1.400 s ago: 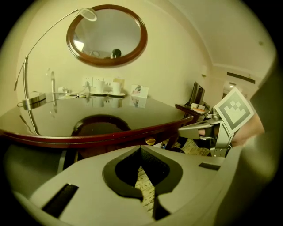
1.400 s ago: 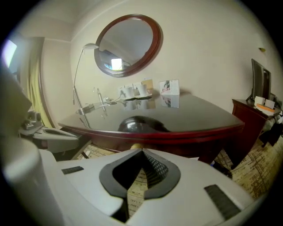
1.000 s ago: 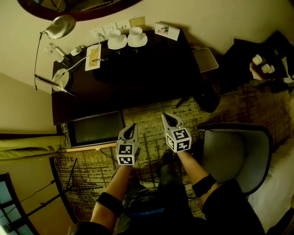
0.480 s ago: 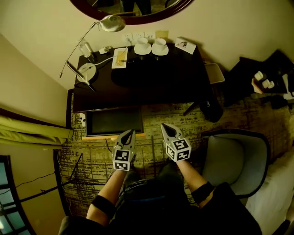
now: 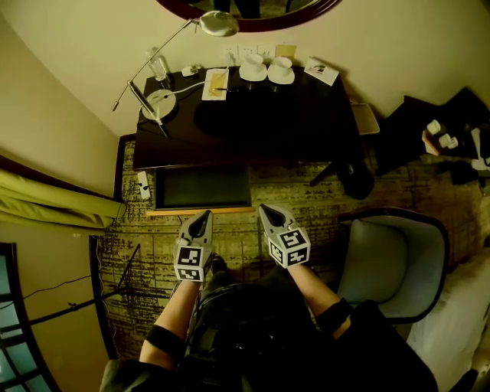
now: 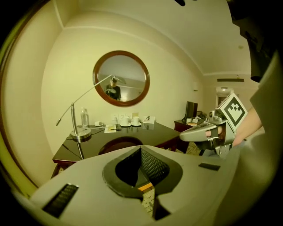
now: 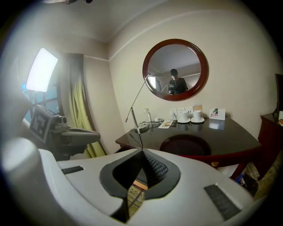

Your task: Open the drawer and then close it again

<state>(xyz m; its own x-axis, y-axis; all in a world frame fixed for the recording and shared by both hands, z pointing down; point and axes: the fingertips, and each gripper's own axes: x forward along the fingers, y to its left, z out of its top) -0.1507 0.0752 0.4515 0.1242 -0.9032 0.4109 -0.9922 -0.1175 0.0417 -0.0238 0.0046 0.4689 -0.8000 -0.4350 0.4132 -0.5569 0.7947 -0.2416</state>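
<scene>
A dark glossy desk (image 5: 253, 115) stands against the wall under a round mirror. In the right gripper view a small brass knob (image 7: 214, 164) shows on its red-brown front rail, which lies flush. My left gripper (image 5: 200, 217) and right gripper (image 5: 266, 208) hang side by side over the patterned carpet in front of the desk. Both are shut with nothing between the jaws, and both are apart from the desk. Each gripper view looks over its own closed jaws, the left gripper (image 6: 141, 148) and the right gripper (image 7: 142, 151), toward the desk.
A low dark box (image 5: 203, 188) with a light wooden front edge sits under the desk's left part. A desk lamp (image 5: 217, 23), two cups (image 5: 253, 69), a bottle (image 5: 157, 67) and papers sit on the desk. A grey armchair (image 5: 390, 264) is at the right, a green curtain (image 5: 53, 210) at the left.
The desk has drifted rightward and toward the centre of the head view and looks smaller. Both grippers stayed shut and now face the low box's front edge instead of its right corner.
</scene>
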